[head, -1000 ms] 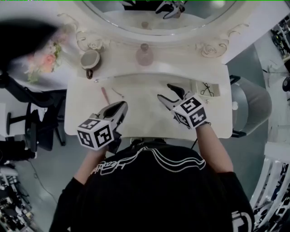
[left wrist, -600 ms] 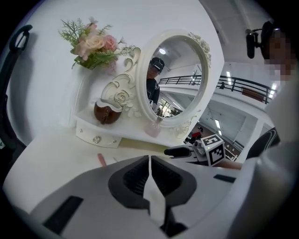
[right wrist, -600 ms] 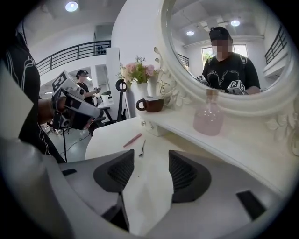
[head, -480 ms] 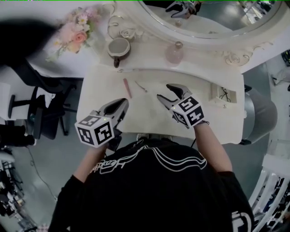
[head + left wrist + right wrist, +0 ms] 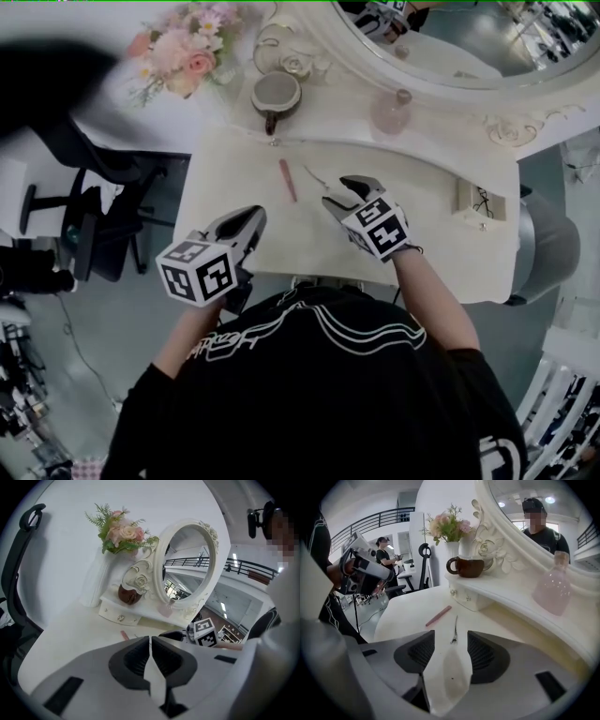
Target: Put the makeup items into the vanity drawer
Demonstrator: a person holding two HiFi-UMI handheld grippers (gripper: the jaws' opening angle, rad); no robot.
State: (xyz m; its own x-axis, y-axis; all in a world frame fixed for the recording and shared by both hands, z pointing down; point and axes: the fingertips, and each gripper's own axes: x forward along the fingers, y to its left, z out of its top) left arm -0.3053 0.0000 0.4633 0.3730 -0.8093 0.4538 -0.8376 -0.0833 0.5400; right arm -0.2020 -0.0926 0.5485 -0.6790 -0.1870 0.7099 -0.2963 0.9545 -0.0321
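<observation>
Table (image 5: 431, 244) of white lies under both grippers, the small vanity drawer (image 5: 465, 600) shut beyond the right gripper (image 5: 339, 192), whose jaws stand apart and empty. The left gripper (image 5: 251, 217) hangs nearer the person, jaws together. A pink stick (image 5: 288, 180) lies ahead-left of the right gripper, a thin metal tool (image 5: 317, 176) just before its jaws.

My left gripper (image 5: 150, 640) and right gripper (image 5: 451, 634) wear smooth, matt grey plastic shells, with black ribbed pads (image 5: 415, 654) inside the jaws. Under them the table (image 5: 234, 187) is smooth, cream-white, faintly satin. Just ahead of my right jaws lies a thin, shiny metal tool (image 5: 454, 627), and beside it a matt pink stick (image 5: 438, 615). Beyond stand a glossy brown mug (image 5: 466, 567), a translucent, pebbled pink bottle (image 5: 551, 592) and a glassy mirror (image 5: 187, 569) in a carved white frame.
</observation>
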